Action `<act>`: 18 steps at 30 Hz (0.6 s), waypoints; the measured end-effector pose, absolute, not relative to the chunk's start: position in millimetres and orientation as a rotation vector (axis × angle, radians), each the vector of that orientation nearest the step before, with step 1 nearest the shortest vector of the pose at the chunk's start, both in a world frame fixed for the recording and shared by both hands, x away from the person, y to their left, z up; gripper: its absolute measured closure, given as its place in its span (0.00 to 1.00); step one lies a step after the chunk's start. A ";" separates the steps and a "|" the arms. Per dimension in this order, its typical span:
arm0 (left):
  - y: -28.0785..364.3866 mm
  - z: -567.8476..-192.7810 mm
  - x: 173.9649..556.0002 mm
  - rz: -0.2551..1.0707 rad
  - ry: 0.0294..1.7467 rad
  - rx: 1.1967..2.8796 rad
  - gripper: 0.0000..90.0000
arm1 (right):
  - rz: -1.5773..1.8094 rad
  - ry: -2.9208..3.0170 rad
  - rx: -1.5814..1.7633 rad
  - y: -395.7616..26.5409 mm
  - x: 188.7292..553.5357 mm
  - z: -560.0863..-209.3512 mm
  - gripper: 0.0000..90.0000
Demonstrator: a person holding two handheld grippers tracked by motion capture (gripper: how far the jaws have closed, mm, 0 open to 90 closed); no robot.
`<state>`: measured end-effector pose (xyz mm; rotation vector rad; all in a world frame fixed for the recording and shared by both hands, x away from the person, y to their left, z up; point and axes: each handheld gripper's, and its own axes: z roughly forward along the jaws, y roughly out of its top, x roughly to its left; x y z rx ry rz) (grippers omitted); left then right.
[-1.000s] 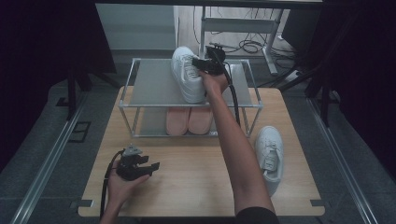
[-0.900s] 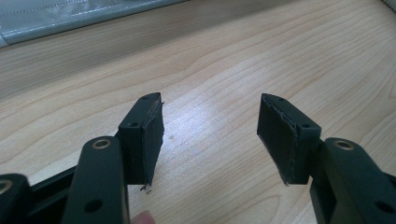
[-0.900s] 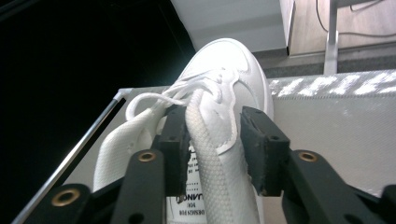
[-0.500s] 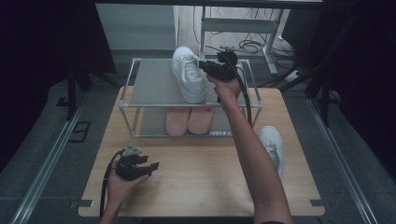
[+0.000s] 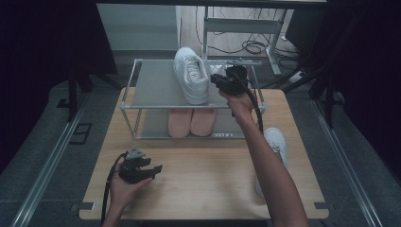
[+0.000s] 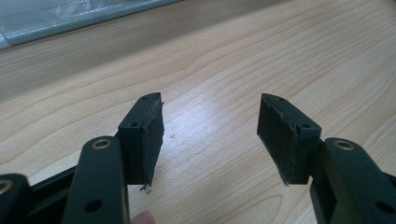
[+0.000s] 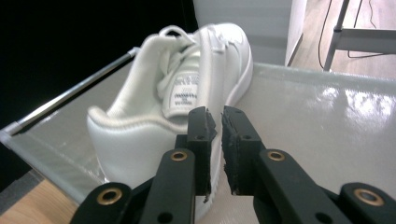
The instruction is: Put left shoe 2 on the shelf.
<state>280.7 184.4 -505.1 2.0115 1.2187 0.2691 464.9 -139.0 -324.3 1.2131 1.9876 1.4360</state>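
Observation:
A white sneaker (image 5: 191,75) lies on the top shelf of a metal-framed rack (image 5: 151,90), toe pointing away from me. My right gripper (image 5: 215,79) hovers just right of it, over the shelf. In the right gripper view the sneaker (image 7: 173,102) sits just ahead and to the left of the gripper (image 7: 218,116). Its jaws have just been closing and now stand all but together, with nothing between them. My left gripper (image 5: 153,169) rests low over the wooden table (image 5: 203,179) at the front left. In the left gripper view that gripper (image 6: 210,121) stands open, empty, above bare wood.
A pair of pink shoes (image 5: 191,122) sits on the rack's lower shelf. A second white sneaker (image 5: 276,142) lies on the table at the right, partly behind my right forearm. Beyond the rack are a desk frame and cables on the floor.
My right gripper has slid to the right, off the white sneaker, and its jaws have drawn together. The sneaker stays where it was on the shelf. The left hand has kept still.

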 end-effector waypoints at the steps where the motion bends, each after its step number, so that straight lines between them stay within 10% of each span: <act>1: 183.9 -505.1 280.6 0.269 1.217 2.014 0.46 | 1.422 2.000 1.215 -140.6 464.3 -327.9 0.92; 18: 182.9 -506.4 281.0 0.259 1.215 2.025 0.46 | 1.382 2.044 1.238 -137.3 467.2 -348.1 0.97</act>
